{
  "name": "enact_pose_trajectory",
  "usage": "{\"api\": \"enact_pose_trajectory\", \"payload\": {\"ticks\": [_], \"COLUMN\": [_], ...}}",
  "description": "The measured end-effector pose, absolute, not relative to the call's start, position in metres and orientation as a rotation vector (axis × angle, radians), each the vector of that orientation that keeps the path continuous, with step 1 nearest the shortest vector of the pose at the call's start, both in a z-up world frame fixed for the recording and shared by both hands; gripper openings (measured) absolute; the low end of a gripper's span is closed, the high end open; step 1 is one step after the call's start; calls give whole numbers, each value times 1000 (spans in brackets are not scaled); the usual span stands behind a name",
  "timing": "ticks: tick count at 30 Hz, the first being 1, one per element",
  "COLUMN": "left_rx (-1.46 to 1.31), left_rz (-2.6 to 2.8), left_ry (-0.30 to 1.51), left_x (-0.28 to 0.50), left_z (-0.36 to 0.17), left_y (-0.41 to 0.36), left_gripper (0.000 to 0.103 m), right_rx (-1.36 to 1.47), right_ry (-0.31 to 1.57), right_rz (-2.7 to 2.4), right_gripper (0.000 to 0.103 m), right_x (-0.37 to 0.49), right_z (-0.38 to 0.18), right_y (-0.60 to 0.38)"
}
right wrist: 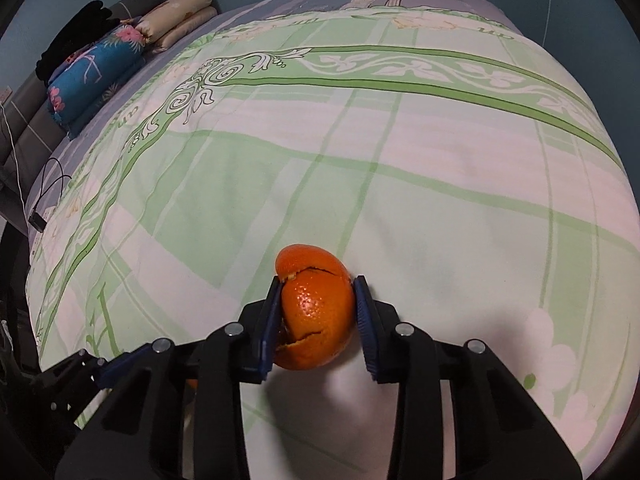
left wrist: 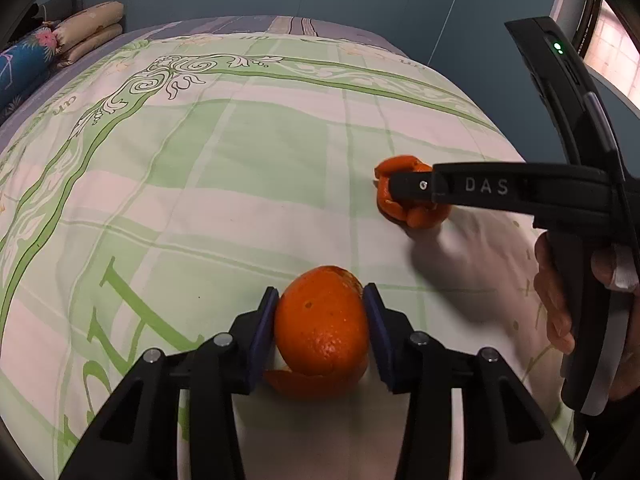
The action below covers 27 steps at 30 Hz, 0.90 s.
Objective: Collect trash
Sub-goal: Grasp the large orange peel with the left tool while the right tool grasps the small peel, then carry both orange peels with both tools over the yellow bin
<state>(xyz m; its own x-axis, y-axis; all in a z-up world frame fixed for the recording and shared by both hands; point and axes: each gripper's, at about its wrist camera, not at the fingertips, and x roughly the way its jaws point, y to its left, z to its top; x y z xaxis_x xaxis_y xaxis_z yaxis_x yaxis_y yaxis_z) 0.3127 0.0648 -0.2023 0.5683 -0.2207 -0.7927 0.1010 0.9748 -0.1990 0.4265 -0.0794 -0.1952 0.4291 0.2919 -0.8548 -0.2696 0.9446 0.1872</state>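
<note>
From the left wrist camera, the left gripper has its blue-padded fingers closed against both sides of a rounded orange peel, a hollow-looking shell with glossy, pitted skin and a curled, torn flap hanging beneath it. Ahead and to the right of this gripper, the right gripper reaches in sideways, a matte black plastic body marked "DAS", its tip overlapping a second orange peel that is crumpled and folded into lobes. Whether that peel touches the bedspread is hard to judge, though a soft shadow falls below it. The bedspread is smooth cotton-like cloth, pale with green checks and scroll ornament.

From the right wrist camera, the right gripper is clamped on the crumpled orange peel, held between the ribbed blue pads; the dimpled, shiny rind shows jagged cracks across its dome. Far ahead to the left lie folded pillows in beige and a blue floral bolster, soft and rounded.
</note>
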Motion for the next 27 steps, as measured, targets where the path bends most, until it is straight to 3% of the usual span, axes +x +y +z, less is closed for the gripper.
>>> {"api": "enact_pose_trajectory", "payload": {"ticks": [6, 27], "left_rx": [-151, -142], "left_rz": [-194, -206], "left_ry": [949, 861], "left_x": [309, 273], "left_z": [-198, -130], "left_y": [67, 42], "left_gripper": [36, 35], "right_rx": [43, 72], "right_ry": [1058, 919], "right_rz": [347, 341], "right_gripper": [26, 25], "right_x": [422, 345], "right_z": [-187, -94], "right_y": [-83, -145]}}
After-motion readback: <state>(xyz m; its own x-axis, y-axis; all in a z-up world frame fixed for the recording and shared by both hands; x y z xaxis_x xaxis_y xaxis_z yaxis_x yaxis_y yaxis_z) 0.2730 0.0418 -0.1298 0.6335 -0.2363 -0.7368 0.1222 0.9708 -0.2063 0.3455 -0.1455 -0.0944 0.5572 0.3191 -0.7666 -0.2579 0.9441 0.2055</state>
